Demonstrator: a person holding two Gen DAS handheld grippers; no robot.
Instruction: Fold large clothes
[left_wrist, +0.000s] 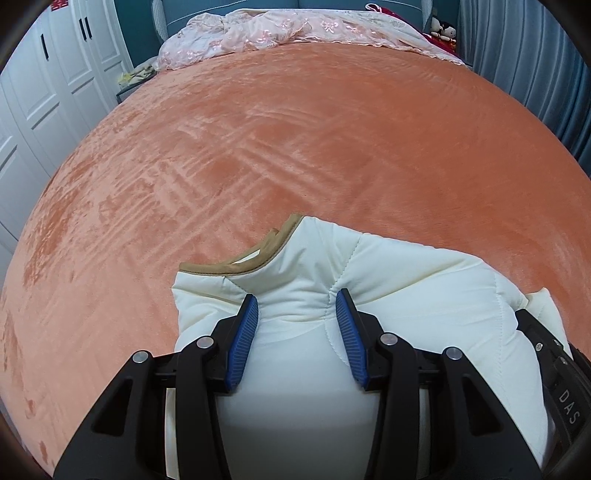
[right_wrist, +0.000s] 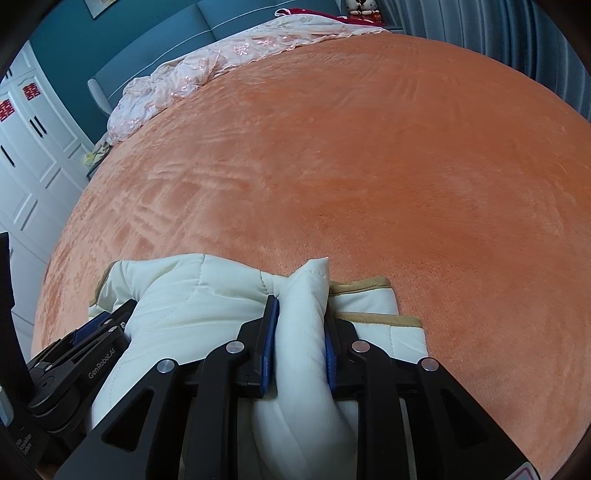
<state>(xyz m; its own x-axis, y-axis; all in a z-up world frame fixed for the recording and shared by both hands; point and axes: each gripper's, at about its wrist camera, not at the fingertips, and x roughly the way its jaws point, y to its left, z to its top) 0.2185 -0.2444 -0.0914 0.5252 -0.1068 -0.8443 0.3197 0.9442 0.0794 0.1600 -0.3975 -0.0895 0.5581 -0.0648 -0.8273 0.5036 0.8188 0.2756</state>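
Cream quilted jacket (left_wrist: 388, 280), tan-trimmed, bunched at near edge of orange bed (left_wrist: 295, 147). Left gripper (left_wrist: 298, 308): jaws clamped on a padded fold. Right gripper (right_wrist: 300, 314): jaws clamped on a raised ridge of fabric. Pink lace cover (left_wrist: 280, 31) at far edge.

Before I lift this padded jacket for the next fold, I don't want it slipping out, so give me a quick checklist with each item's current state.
1. Left tongs gripping the cream jacket: ok, fabric bunched between the pads.
2. Right tongs gripping: ok, a thick roll is pinched.
3. Tan collar trim visible, not trapped: ok.
4. Orange bedspread ahead free for laying down: ok.
5. Pink lace cover away from the jacket: ok.
6. Bedspread caught in either grip: cannot tell.
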